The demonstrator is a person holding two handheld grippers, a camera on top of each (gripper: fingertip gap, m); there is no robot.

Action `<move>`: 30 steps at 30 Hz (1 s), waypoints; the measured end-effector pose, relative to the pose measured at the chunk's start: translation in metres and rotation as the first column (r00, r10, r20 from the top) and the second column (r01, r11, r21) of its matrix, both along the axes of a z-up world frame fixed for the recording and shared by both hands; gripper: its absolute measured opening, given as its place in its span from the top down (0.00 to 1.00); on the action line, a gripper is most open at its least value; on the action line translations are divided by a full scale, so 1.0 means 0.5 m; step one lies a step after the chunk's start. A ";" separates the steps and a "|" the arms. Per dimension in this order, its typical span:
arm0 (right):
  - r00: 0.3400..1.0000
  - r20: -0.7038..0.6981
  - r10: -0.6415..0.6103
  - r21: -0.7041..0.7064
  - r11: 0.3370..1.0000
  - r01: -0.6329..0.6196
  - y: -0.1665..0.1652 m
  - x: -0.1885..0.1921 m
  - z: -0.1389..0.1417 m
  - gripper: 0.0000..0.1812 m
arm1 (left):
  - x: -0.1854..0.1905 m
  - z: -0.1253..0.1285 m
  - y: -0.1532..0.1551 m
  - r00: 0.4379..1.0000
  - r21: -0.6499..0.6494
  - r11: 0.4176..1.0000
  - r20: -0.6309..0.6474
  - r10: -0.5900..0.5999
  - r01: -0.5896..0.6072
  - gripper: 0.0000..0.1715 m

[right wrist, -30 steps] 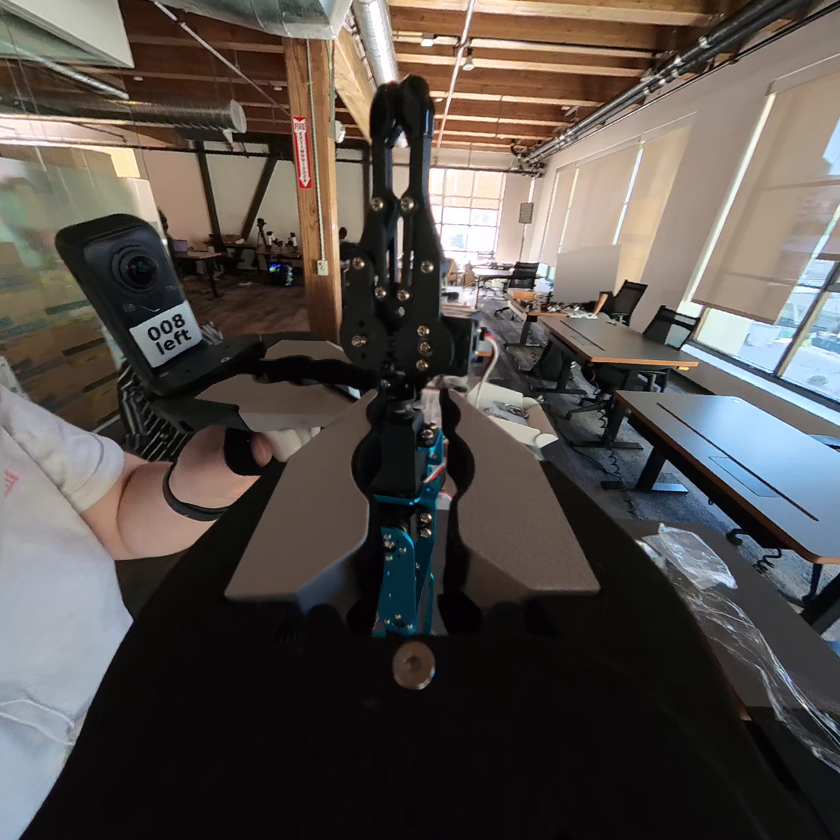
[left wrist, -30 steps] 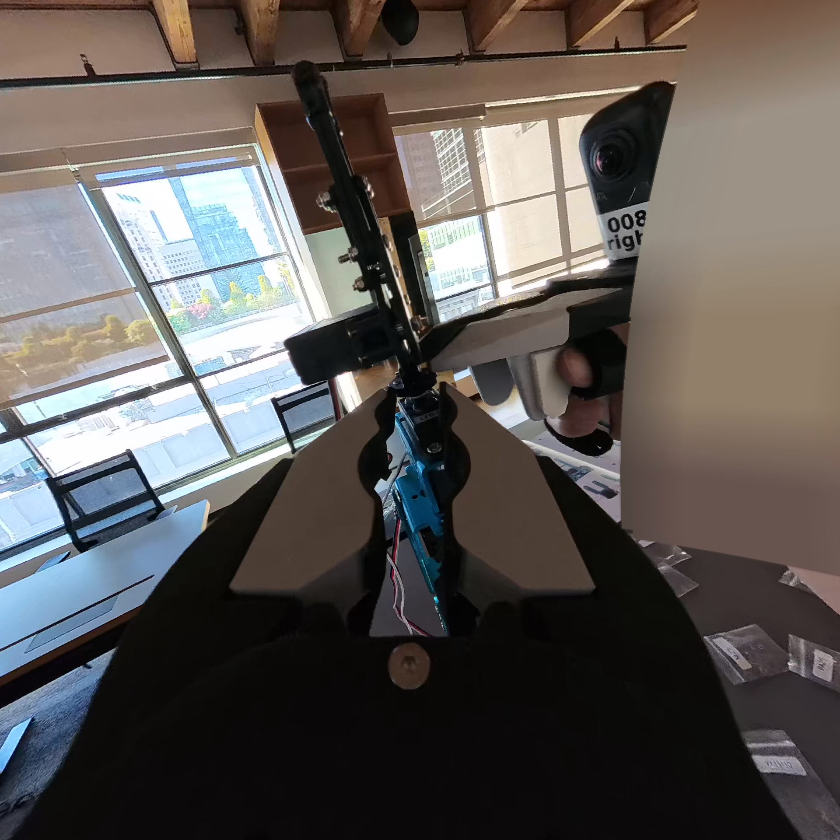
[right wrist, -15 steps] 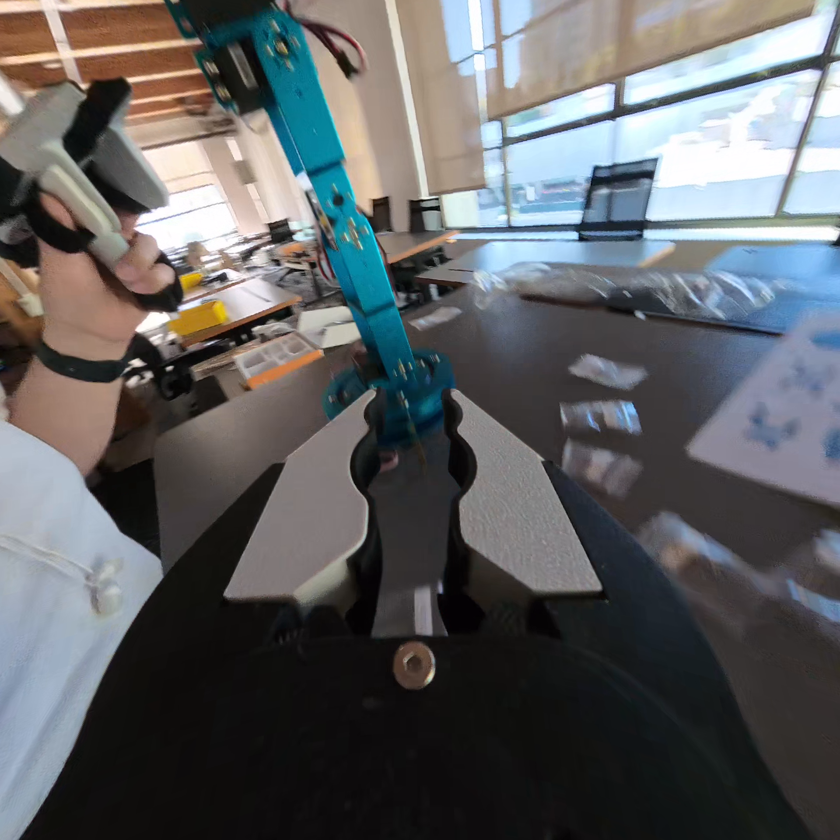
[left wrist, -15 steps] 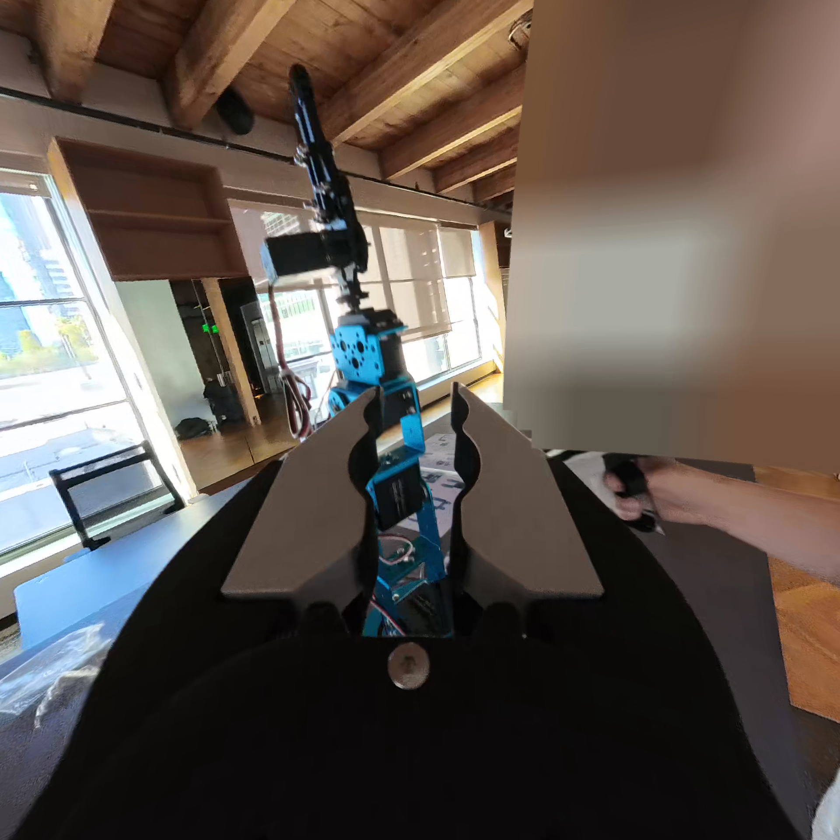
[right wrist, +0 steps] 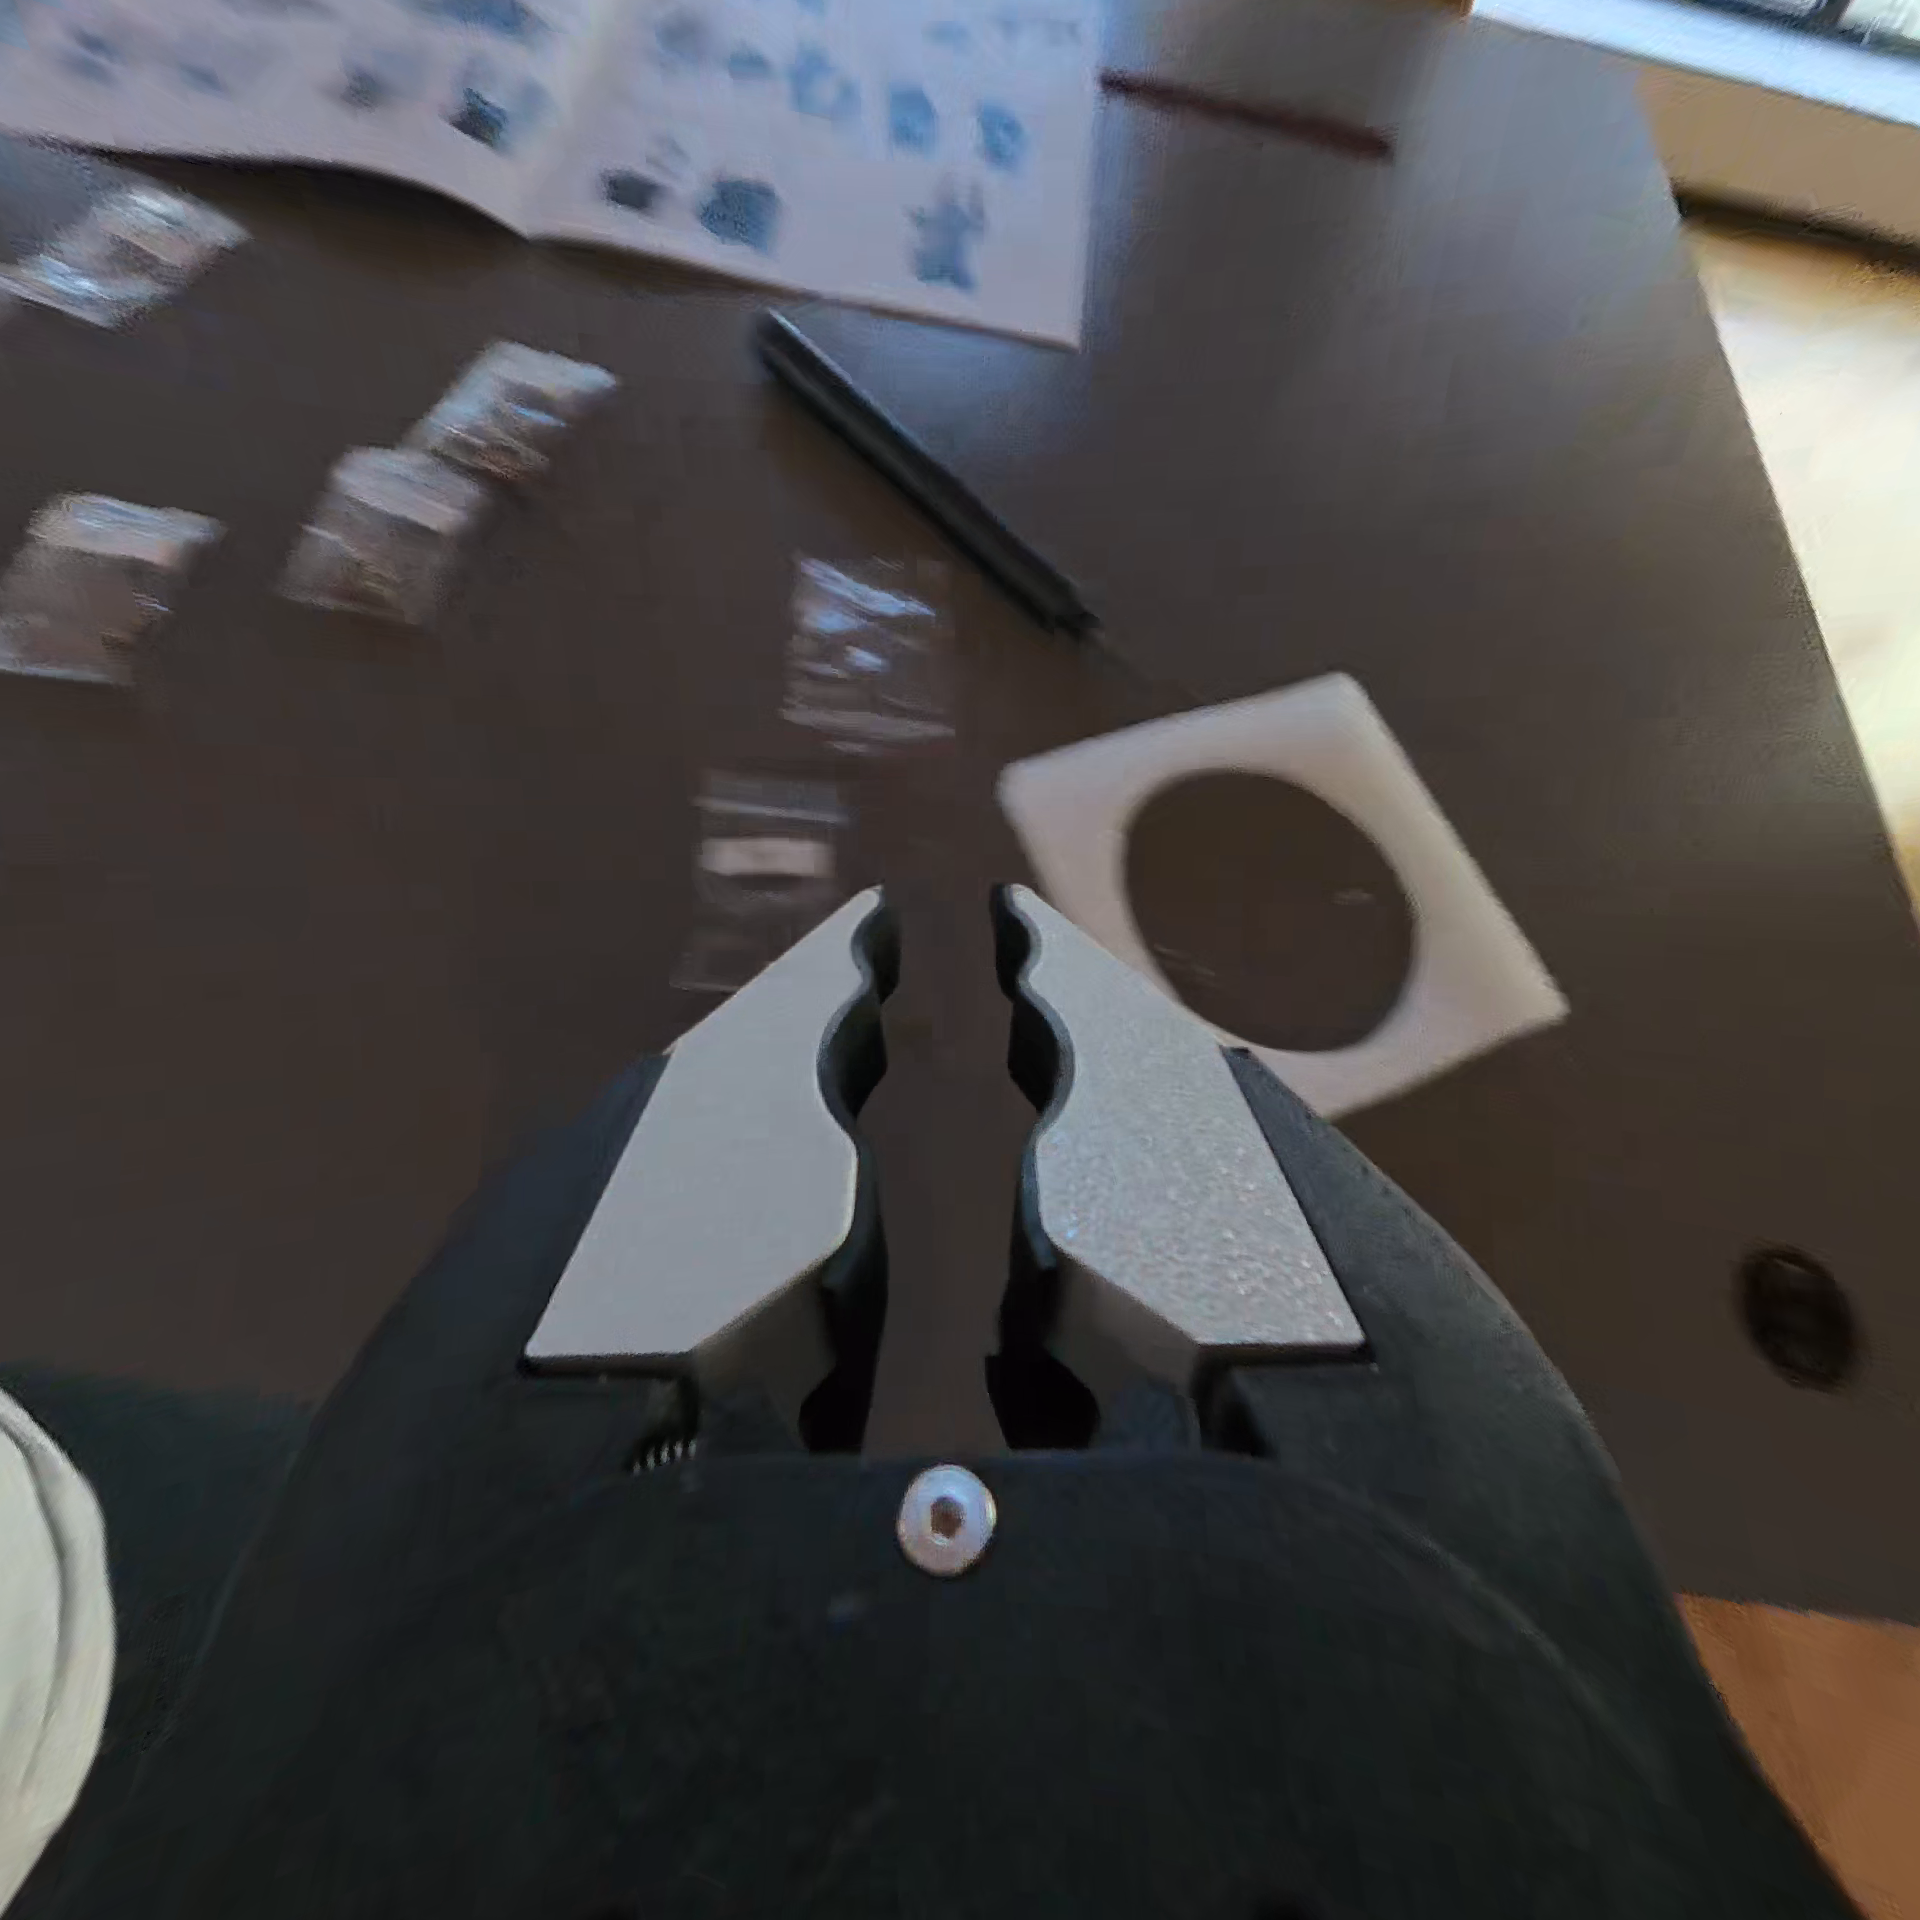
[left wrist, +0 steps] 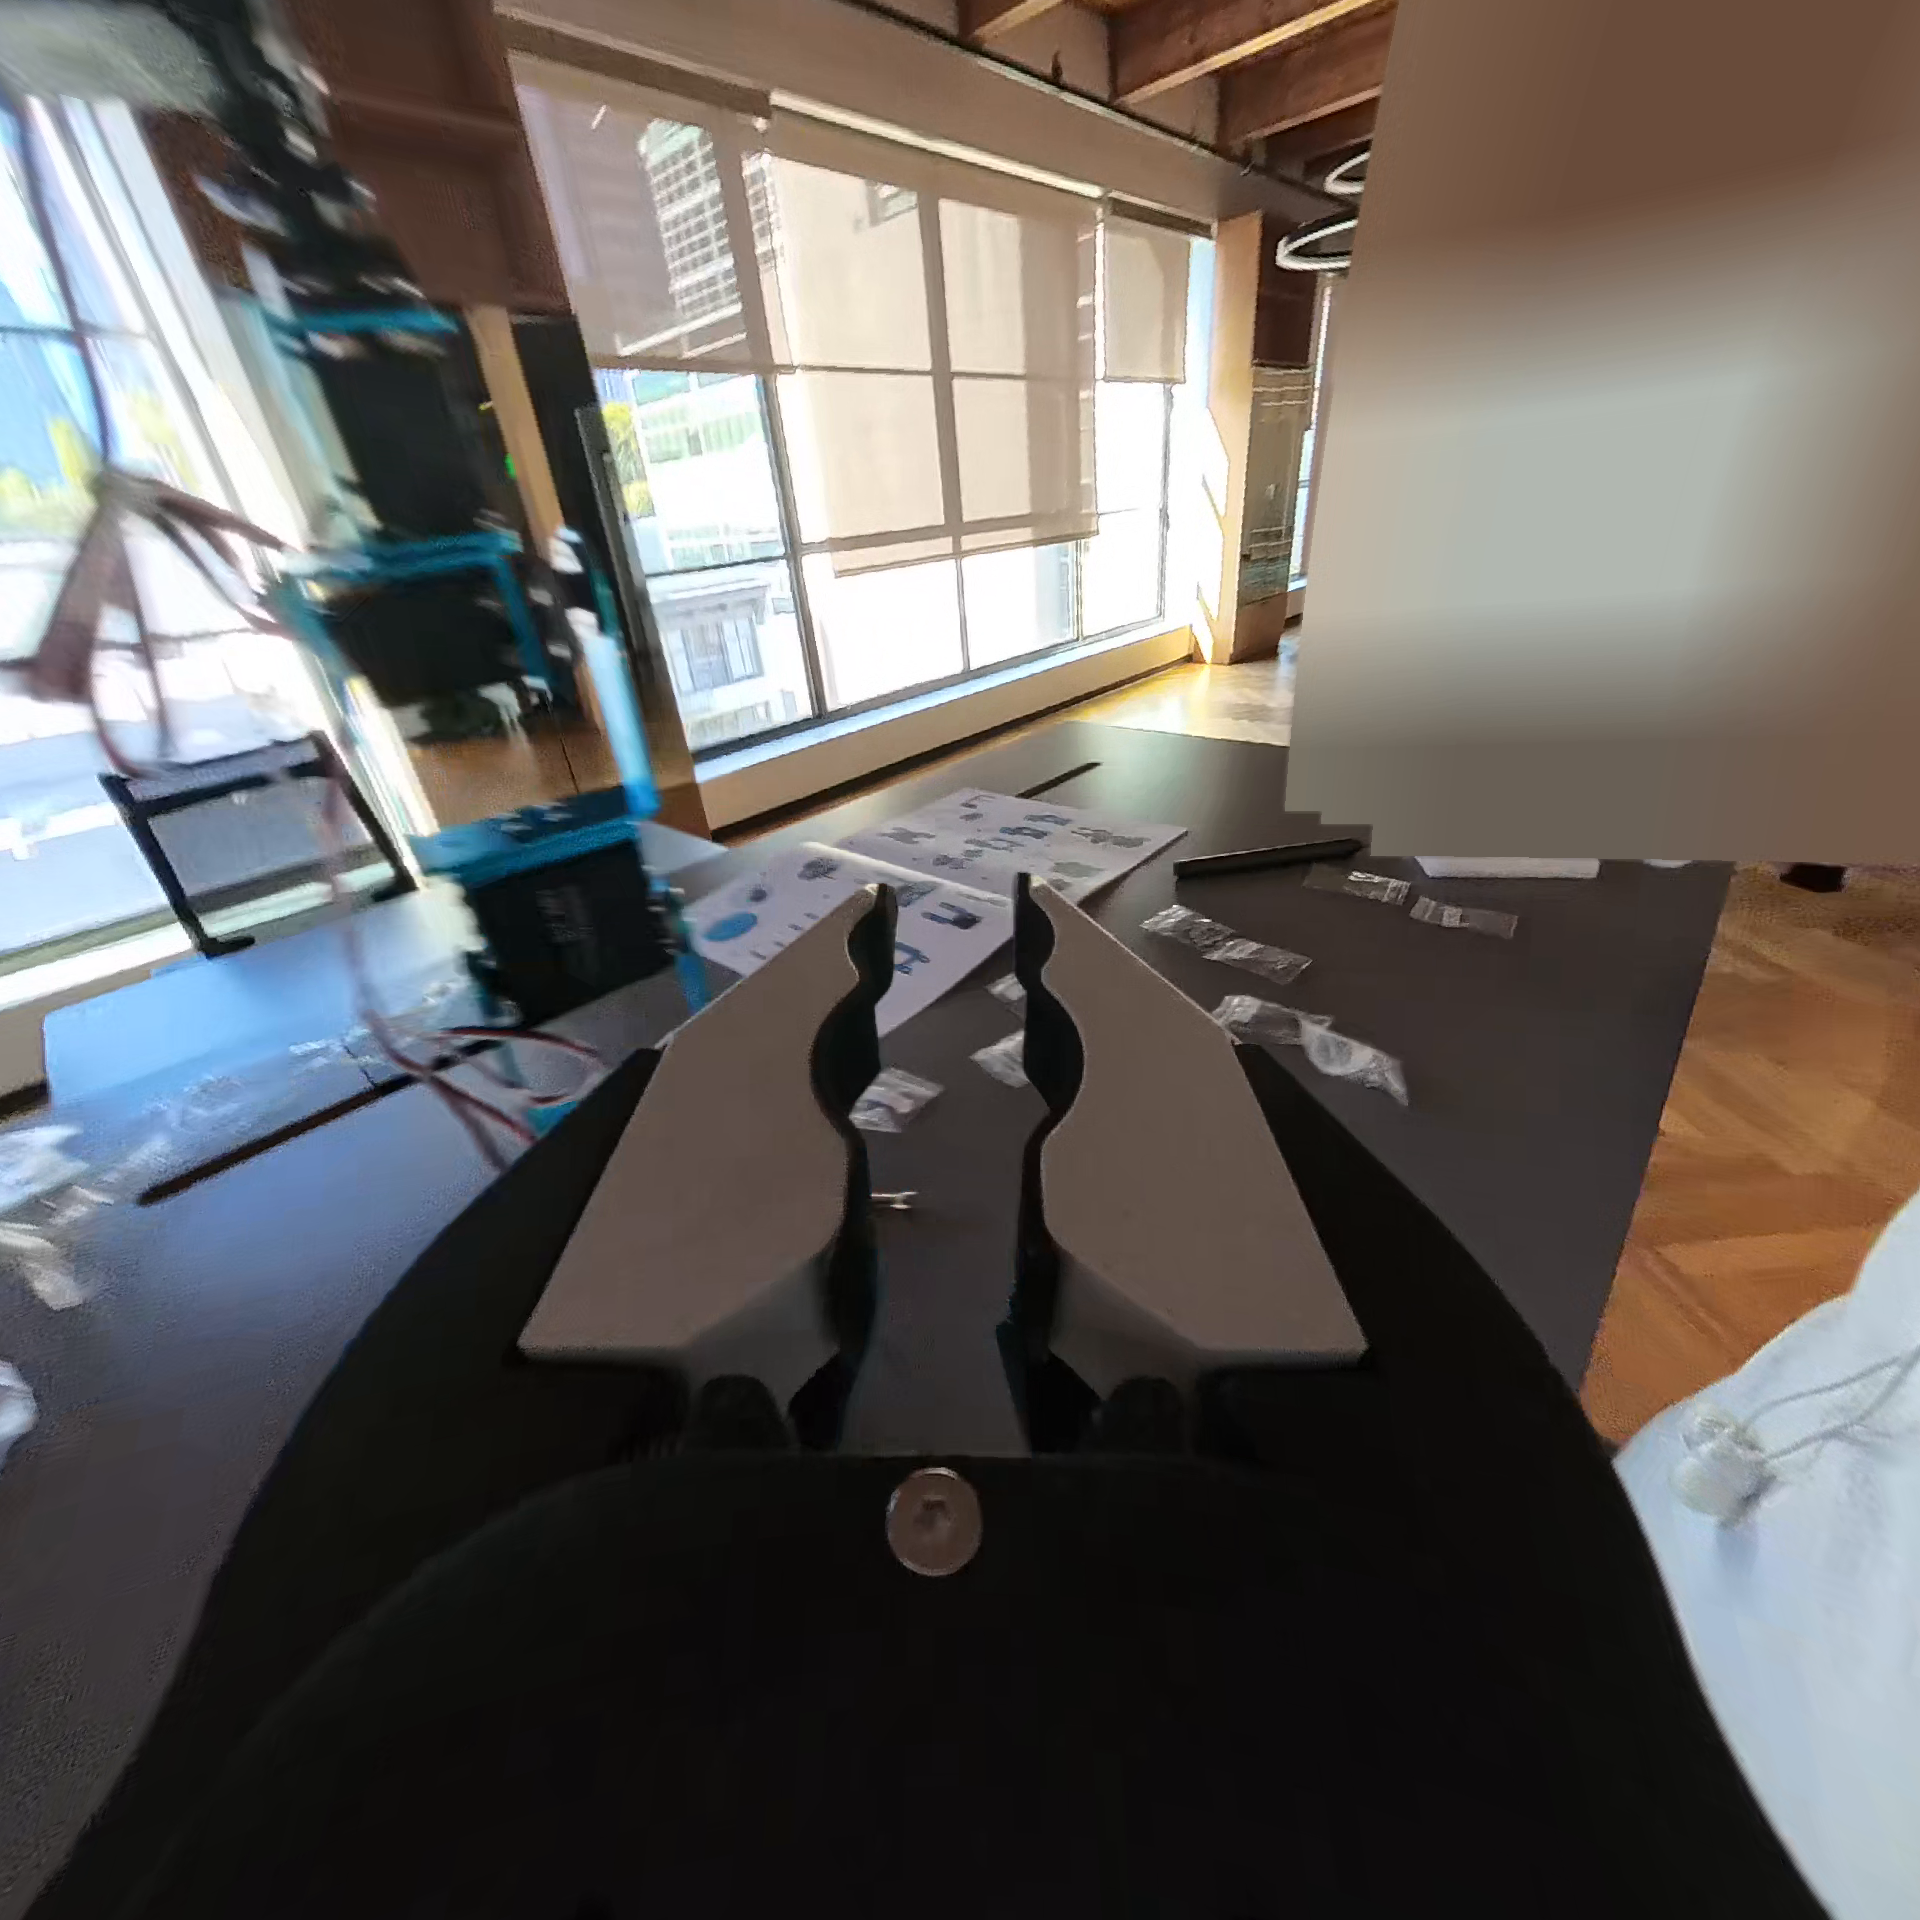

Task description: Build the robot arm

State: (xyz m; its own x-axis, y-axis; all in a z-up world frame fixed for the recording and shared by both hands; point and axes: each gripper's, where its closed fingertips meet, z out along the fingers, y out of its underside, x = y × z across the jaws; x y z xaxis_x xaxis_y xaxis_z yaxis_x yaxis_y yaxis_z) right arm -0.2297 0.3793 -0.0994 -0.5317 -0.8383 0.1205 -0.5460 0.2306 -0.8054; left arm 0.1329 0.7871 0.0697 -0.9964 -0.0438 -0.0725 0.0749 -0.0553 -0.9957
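Both the left tongs [left wrist: 948,902] and right tongs [right wrist: 940,906] gape slightly, empty above the dark tabletop [right wrist: 1455,436], having let go of the blurred blue-and-black robot arm [left wrist: 499,831] at left of frame.

Blk table [right wrist: 1455,416], white foam square [right wrist: 1351,727], blue-printed sheet [left wrist: 997,842], blk pen [right wrist: 914,468]

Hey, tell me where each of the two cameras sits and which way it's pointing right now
Left wrist view: sits behind the left gripper, facing level across the dark table toward windows; a white sleeve shows.
Right wrist view: sits behind the right gripper, tilted down at the tabletop near a white square foam piece with a round hole; pale clothing at lower left.
Shared: open illustrated booklet, black pen, small clear plastic bags.
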 end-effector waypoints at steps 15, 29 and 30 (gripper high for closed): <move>0.632 -0.384 0.674 0.262 0.735 -0.625 -0.131 -0.074 -0.110 0.96 | -0.236 -0.021 -0.188 0.997 0.167 0.986 -0.076 0.020 -0.007 0.87; 0.570 -0.350 0.743 0.304 0.666 -0.681 -0.121 -0.060 -0.124 0.94 | -0.308 -0.022 -0.258 0.999 0.239 0.971 -0.031 -0.014 0.021 0.86; 0.568 -0.349 0.745 0.306 0.664 -0.682 -0.121 -0.060 -0.124 0.94 | -0.311 -0.023 -0.260 0.999 0.239 0.971 -0.038 -0.017 0.025 0.86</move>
State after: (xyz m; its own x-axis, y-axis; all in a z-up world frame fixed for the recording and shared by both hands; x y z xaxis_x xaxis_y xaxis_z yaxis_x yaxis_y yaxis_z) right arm -0.2596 0.3188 -0.1615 0.3252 -0.9449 0.0363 -0.8379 -0.3057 -0.4522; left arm -0.0225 0.6572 0.0583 -0.9990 -0.0087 -0.0434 0.0411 0.1835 -0.9822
